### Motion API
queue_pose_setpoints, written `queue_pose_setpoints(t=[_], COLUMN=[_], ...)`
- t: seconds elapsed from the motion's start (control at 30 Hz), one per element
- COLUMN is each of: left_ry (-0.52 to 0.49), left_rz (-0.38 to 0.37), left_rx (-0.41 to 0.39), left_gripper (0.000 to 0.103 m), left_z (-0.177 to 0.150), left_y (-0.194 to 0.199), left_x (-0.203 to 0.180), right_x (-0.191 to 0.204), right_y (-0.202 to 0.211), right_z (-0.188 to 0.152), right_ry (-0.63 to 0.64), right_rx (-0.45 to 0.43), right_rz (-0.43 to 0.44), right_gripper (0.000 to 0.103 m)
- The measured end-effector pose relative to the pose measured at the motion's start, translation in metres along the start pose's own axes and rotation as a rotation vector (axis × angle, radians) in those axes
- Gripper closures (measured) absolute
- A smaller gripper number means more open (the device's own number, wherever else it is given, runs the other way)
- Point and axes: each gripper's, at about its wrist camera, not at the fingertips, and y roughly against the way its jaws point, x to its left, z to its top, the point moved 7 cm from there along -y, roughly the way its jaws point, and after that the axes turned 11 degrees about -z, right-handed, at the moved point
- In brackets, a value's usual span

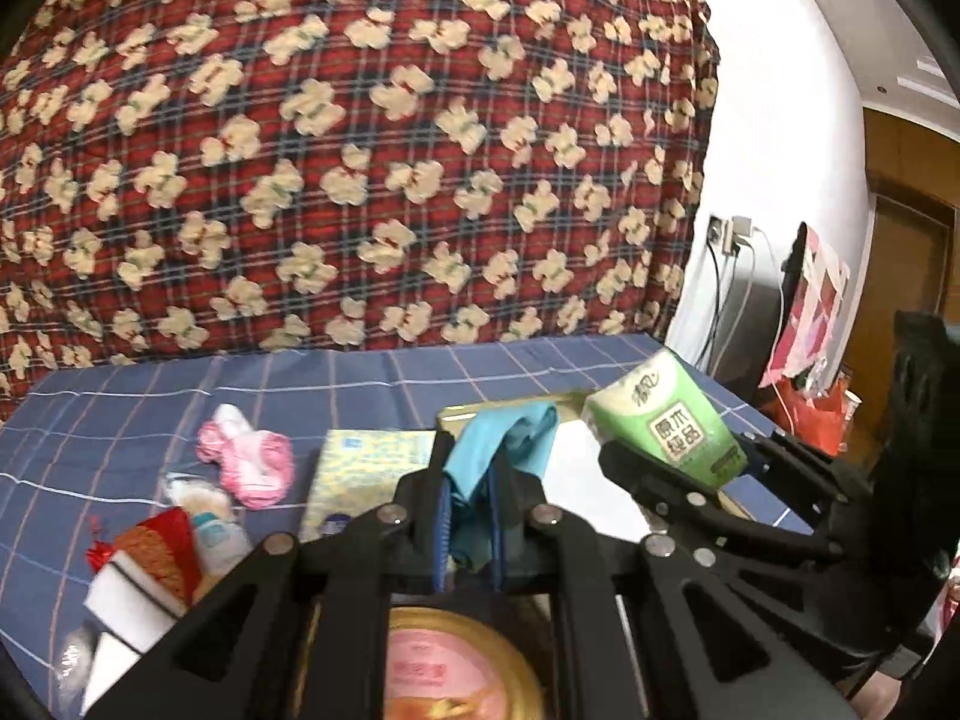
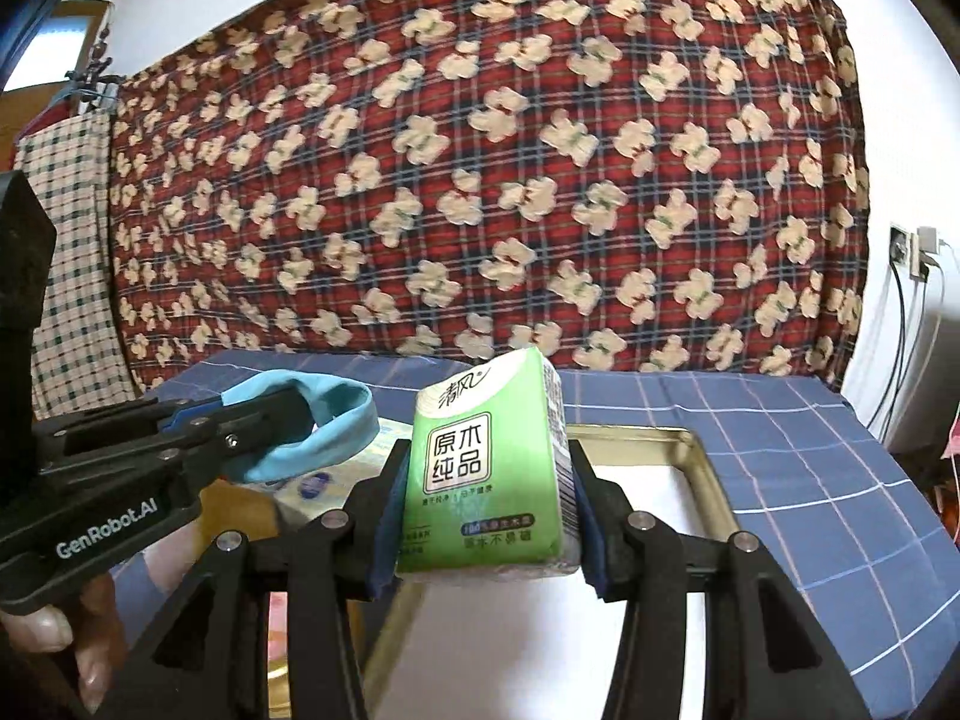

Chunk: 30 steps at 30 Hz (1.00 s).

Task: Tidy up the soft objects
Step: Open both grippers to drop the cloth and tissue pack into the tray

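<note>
My left gripper (image 1: pixel 474 471) is shut on a light blue cloth (image 1: pixel 510 426), which bunches up between its pads and hangs above the bed. The right wrist view shows that same left gripper (image 2: pixel 288 411) at the left, the blue cloth (image 2: pixel 342 420) looping out of it. My right gripper (image 2: pixel 487 459) is shut on a green pack of tissues (image 2: pixel 492 462), held upright by its sides over a gold-rimmed tray (image 2: pixel 699 468). From the left wrist view the right gripper (image 1: pixel 678 456) and its green pack (image 1: pixel 666 414) are at the right, above the tray (image 1: pixel 480 411).
On the blue checked bedspread (image 1: pixel 120 408) lie a pink knitted item (image 1: pixel 252 462), a yellow-green tissue pack (image 1: pixel 366 474), a red-and-gold pouch (image 1: pixel 156 552), a small bottle (image 1: pixel 216 540) and a white block (image 1: pixel 126 600). A round gold tin (image 1: pixel 444 666) sits below. A red patterned quilt (image 2: pixel 480 180) stands behind.
</note>
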Motion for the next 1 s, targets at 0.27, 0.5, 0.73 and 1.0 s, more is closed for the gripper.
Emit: queue_pose_setpoints(t=[0.27,0.5,0.73,1.0], left_ry=[0.048,0.054,0.027,0.014], left_rz=[-0.031,-0.051,-0.042,-0.008], left_rx=[0.163,0.254,0.282,0.22], left_gripper=[0.095,0.095,0.093,0.055], left_z=[-0.009,-0.022,-0.025,-0.016], left_y=[-0.052,-0.089,-0.104,-0.078], left_x=[-0.014,-0.026,-0.038,-0.031], right_x=[-0.041,-0.074,-0.089,-0.096], right_y=[-0.036,-0.054,-0.052,-0.033], right_z=[-0.009,-0.02,-0.015,-0.006], right_ry=[-0.006,-0.041,-0.071,-0.125], right_rx=[0.122,0.204,0.204,0.14], right_rz=[-0.065,-0.091,-0.12,-0.125], right_gripper=[0.052,0.052,0.027,0.023])
